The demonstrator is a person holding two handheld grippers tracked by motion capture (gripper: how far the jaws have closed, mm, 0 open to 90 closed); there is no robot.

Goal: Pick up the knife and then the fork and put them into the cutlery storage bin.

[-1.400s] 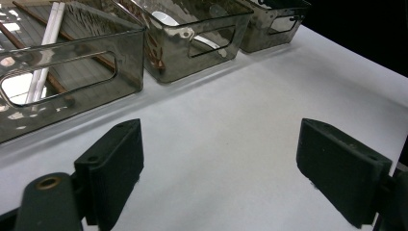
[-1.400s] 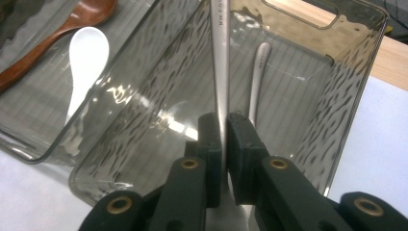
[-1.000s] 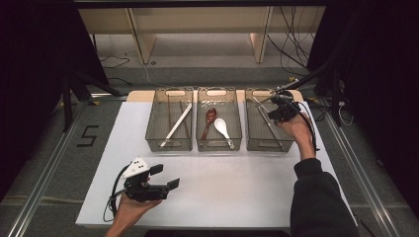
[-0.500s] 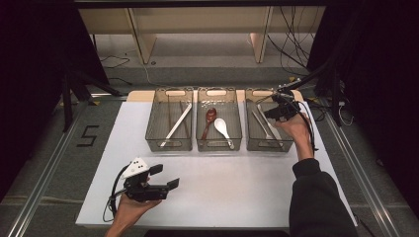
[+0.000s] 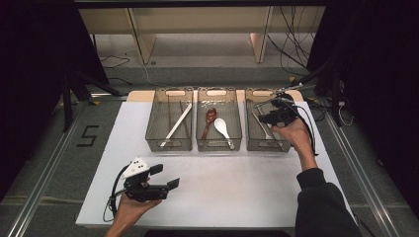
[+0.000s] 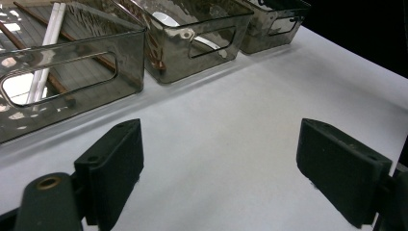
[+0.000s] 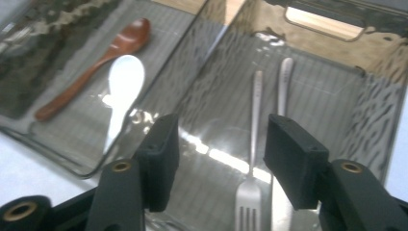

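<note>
the white table [image 5: 237, 197] takes most of the scene, and on its far side three smoky clear bins stand in a row, touching or nearly so. the left bin [image 5: 169, 143] holds long chopsticks [image 5: 176, 126], laid along its length because they would not fit across. the middle bin [image 5: 219, 144] holds a brown wooden spoon [image 5: 209, 120] and a white spoon [image 5: 223, 130] side by side. the right bin [image 5: 261, 143] holds metal cutlery: in the right gripper view a fork [image 7: 250, 192] lies on the bin floor with a second metal handle [image 7: 284, 86] just beside it, both pointing to the far wall. each bin keeps one kind of tool, so i judge the work is sorting cutlery by kind.

the right gripper [image 5: 273, 116] hangs over the right bin, pointing down into it. its jaws have just been opening and now stand at medium width, with nothing pressed between them; the fork lies below in the gap and free of the pads. it looks like the fork was just set down here with its own kind.

the left gripper [image 5: 160, 183] rests low at the near left of the table, well apart from the bins, jaws wide and empty, probably waiting so that it does not disturb the other hand.
</note>
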